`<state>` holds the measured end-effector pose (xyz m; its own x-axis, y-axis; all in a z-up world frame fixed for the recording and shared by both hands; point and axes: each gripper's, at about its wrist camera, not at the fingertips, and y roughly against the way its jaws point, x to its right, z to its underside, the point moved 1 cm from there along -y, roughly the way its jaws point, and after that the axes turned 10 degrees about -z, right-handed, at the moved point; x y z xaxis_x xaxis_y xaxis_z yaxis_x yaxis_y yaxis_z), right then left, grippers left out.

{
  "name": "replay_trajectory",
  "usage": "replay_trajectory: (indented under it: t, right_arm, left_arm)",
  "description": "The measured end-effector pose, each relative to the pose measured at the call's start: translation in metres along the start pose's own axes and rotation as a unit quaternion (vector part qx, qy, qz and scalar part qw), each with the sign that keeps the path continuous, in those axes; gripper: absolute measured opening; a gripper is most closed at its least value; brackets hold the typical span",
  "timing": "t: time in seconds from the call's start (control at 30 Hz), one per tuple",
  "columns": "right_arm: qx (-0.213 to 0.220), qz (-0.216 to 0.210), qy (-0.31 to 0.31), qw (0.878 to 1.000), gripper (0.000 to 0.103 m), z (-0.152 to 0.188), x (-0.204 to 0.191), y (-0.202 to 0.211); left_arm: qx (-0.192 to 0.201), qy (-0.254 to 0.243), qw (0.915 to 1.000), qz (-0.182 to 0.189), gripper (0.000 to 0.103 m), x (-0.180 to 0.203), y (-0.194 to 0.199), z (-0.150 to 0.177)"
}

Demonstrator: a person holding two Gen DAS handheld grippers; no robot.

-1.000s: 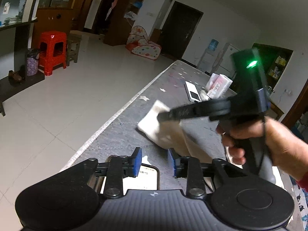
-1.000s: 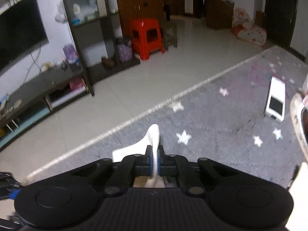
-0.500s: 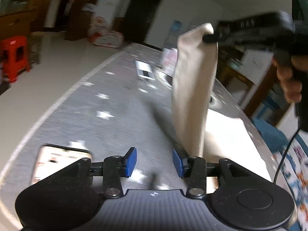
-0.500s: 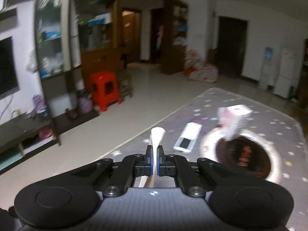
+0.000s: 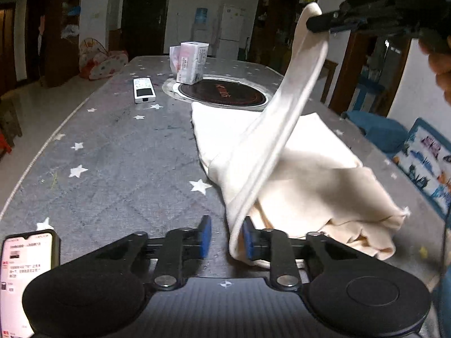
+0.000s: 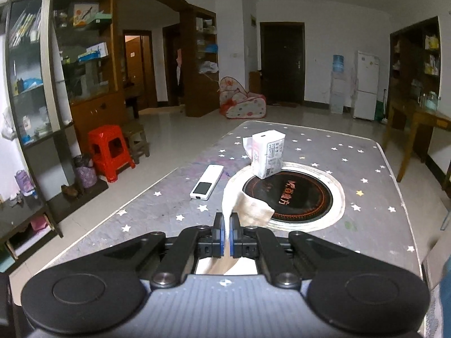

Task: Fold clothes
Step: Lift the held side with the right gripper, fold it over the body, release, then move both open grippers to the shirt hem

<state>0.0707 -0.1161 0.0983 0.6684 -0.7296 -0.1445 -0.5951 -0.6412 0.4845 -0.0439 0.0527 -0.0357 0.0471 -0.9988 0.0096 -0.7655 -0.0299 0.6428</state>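
Observation:
A cream garment (image 5: 310,169) lies bunched on the grey star-patterned table (image 5: 118,169). My right gripper (image 5: 313,24) is high at the upper right, shut on one corner, so a strip of cloth hangs taut from it down to the table. In the right wrist view that corner (image 6: 251,208) sticks out past the right gripper (image 6: 227,233). My left gripper (image 5: 227,238) is low at the strip's bottom end. Its jaws are closing with the hem between them. The hem lies against the right pad (image 5: 248,238) and the left pad is still apart from it.
A lit phone (image 5: 25,270) lies at the near left table edge. A white remote (image 5: 144,90), a tissue pack (image 5: 191,62) and a round black hob (image 5: 225,93) sit farther along. A red stool (image 6: 110,149) stands on the floor to the left. A hand (image 5: 442,64) holds the right gripper.
The right gripper has lifted the garment's corner off the table and high up. The left gripper has swung over to the hanging hem, and its jaws have narrowed around it.

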Motion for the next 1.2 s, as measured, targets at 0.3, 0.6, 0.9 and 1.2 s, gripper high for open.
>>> replay_trajectory:
  t: [0.3, 0.6, 0.9, 1.2]
  right_arm:
    - [0.03, -0.02, -0.017, 0.999, 0.003, 0.004, 0.0, 0.015]
    - [-0.01, 0.033, -0.194, 0.98, 0.003, 0.11, 0.069, 0.042]
    - [-0.031, 0.042, -0.27, 0.962, 0.022, 0.174, 0.1, 0.07]
    - [-0.043, 0.045, -0.168, 0.984, 0.022, 0.147, 0.095, 0.061]
  left_arm:
    - [0.009, -0.016, 0.9995, -0.025, 0.005, 0.0, 0.007, 0.005]
    - [0.0, -0.053, 0.998, -0.034, 0.005, 0.002, 0.007, 0.013]
    - [-0.023, -0.057, 0.998, -0.018, 0.014, -0.01, 0.012, 0.009]
    - [0.004, -0.038, 0.9987, 0.033, 0.017, -0.007, 0.019, -0.03]
